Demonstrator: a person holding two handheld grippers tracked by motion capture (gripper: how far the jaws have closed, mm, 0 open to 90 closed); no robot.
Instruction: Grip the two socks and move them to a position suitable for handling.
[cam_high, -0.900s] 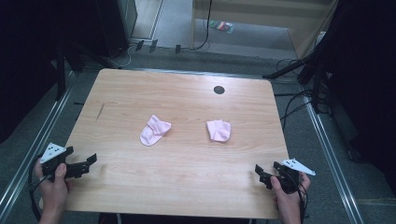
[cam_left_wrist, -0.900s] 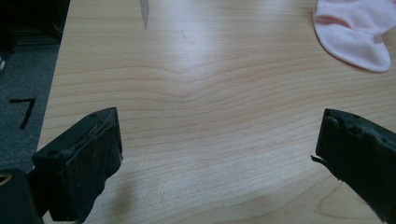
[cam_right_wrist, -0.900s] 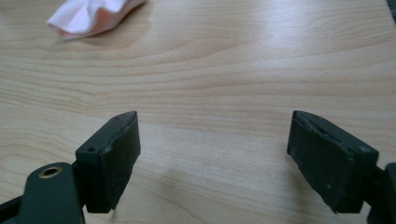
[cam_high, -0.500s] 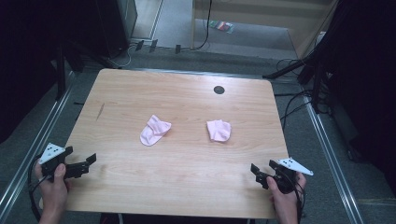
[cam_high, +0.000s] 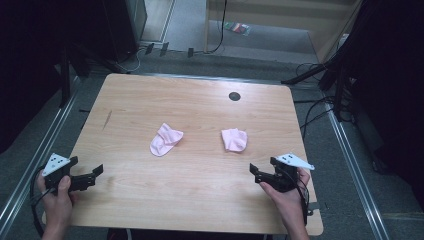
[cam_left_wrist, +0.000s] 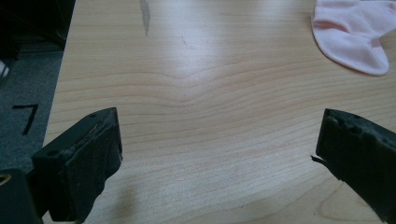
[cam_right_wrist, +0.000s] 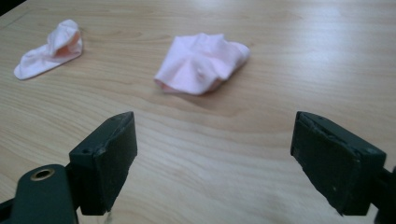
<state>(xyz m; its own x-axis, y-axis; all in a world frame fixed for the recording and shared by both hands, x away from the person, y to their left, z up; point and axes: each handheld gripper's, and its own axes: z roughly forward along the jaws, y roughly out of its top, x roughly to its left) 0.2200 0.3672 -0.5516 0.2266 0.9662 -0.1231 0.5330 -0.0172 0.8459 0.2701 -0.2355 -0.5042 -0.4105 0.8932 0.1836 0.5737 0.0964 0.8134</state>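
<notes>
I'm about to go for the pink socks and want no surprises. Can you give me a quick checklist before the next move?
1. Left claw open, nothing between jaws: ok.
2. Right claw open, nothing between jaws: ok.
3. Left sock lying free on the table: ok.
4. Right sock apart from the left sock: ok.
5. Bare wood between right claw and right sock: ok.
6. Socks flat: not ok, both crumpled.

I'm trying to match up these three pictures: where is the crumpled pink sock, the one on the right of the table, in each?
High view: the crumpled sock lies right of the table's middle.
Left gripper view: not in it; the pink cloth at top right is the other sock.
Right gripper view: crumpled sock upper middle.
Shared landmark: the other sock.
</notes>
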